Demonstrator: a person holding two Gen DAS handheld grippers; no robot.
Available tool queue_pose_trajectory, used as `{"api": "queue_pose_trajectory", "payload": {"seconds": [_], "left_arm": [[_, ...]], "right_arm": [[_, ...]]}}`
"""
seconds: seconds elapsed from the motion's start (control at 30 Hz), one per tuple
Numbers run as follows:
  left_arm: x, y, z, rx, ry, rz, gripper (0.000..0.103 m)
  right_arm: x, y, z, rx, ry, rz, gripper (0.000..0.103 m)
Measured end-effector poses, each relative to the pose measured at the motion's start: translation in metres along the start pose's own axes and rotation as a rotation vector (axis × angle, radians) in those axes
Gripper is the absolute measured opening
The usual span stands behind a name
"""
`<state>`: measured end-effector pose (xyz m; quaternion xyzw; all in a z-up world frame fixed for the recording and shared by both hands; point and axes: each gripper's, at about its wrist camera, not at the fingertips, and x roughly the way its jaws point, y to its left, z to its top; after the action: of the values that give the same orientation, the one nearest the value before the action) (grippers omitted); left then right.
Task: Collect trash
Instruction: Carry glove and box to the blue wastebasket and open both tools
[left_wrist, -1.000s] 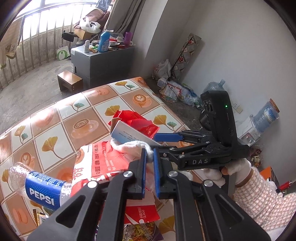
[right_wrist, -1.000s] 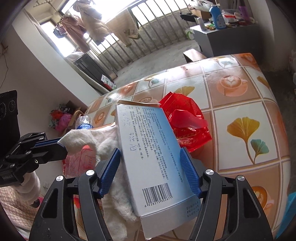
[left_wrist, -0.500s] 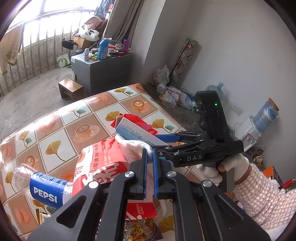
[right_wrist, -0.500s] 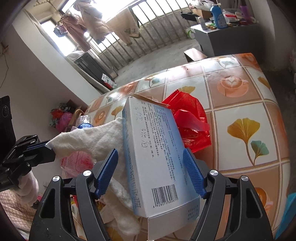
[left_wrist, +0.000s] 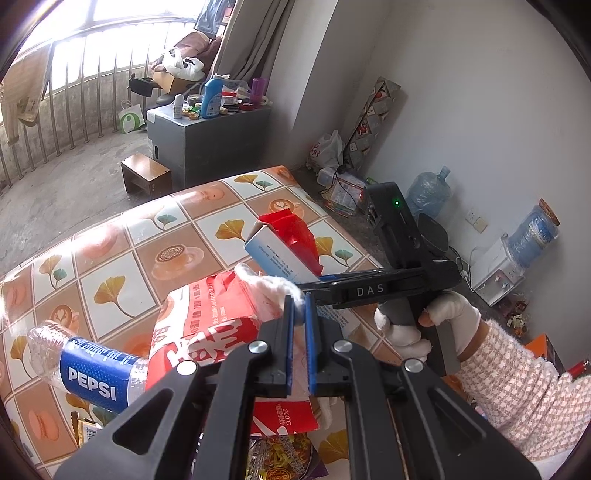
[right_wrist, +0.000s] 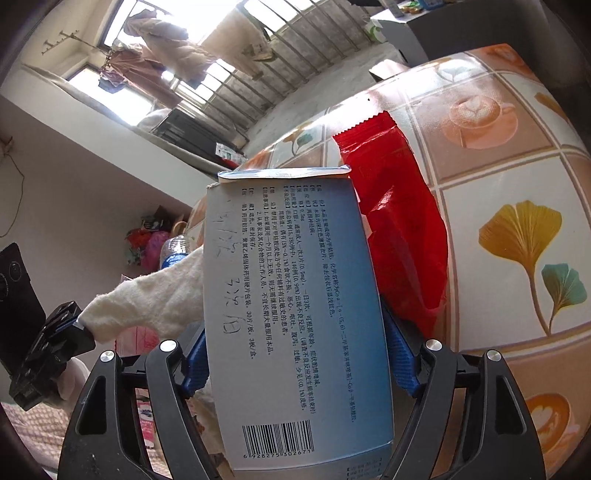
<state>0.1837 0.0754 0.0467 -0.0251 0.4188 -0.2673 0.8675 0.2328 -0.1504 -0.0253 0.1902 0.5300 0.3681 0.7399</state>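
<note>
Since the earlier frame, the pale blue printed cardboard box (right_wrist: 295, 314) had tilted upright and risen above the tiled tabletop (right_wrist: 517, 221), clamped across its long sides by the right gripper (right_wrist: 295, 365). The left gripper (left_wrist: 299, 325) pinched a soft white cloth (left_wrist: 273, 291). The box looked light, stiff but crushable
</note>
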Motion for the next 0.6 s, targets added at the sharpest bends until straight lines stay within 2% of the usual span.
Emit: {"api": "queue_pose_trajectory", "payload": {"seconds": [0.2, 0.6], "left_arm": [[-0.008, -0.005, 0.006, 0.009, -0.038, -0.014, 0.005], [-0.057, -0.036, 0.029, 0.072, -0.194, -0.069, 0.005]], "right_arm": [[-0.023, 0.003, -0.005, 0.037, -0.05, 0.013, 0.067], [-0.099, 0.028, -0.029, 0.023, -0.229, 0.094, 0.066]]}}
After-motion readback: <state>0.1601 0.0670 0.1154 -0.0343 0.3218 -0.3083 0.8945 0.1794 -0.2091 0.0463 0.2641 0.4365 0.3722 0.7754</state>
